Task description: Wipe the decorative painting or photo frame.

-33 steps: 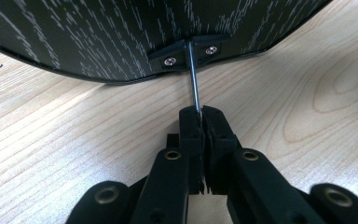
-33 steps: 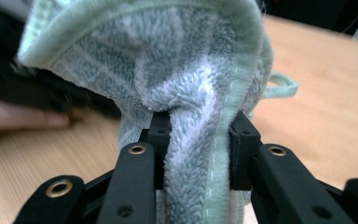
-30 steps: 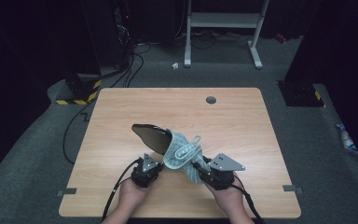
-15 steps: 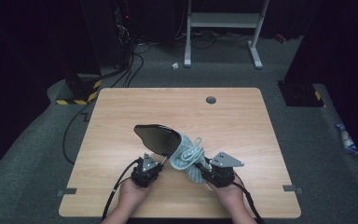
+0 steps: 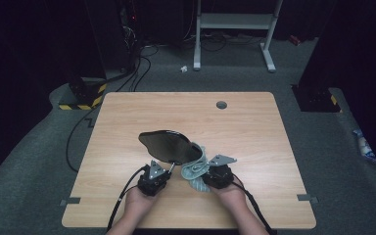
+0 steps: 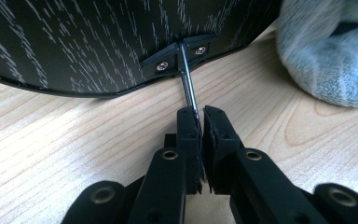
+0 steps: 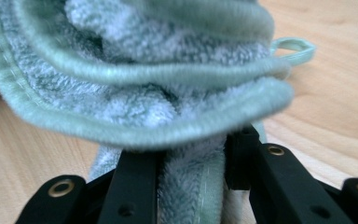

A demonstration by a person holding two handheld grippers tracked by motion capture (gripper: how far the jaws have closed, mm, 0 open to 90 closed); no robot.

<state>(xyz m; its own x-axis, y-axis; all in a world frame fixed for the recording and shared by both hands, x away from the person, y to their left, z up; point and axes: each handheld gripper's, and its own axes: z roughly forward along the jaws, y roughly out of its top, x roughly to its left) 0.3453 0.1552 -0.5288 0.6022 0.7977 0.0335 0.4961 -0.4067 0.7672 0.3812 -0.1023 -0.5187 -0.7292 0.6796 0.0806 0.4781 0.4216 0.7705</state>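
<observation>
Near edge of surface (image 5: 127,122): left tool (image 5: 164,172) clenched on the thin metal stem (image 6: 188,88) of a dark mirror (image 5: 169,146). Right tool (image 5: 206,175) clamped on a bunched pale green cloth (image 5: 196,169). Cloth lies just beside the mirror's right edge, touching it. Mirror sits tilted, mid-surface, slightly beyond both tools.

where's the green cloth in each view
High view: green cloth low centre, at the black pan's right edge, held by the right tool.
Left gripper view: cloth top right corner.
Right gripper view: cloth bunched across the frame.
Shared landmark: the wooden table.
</observation>
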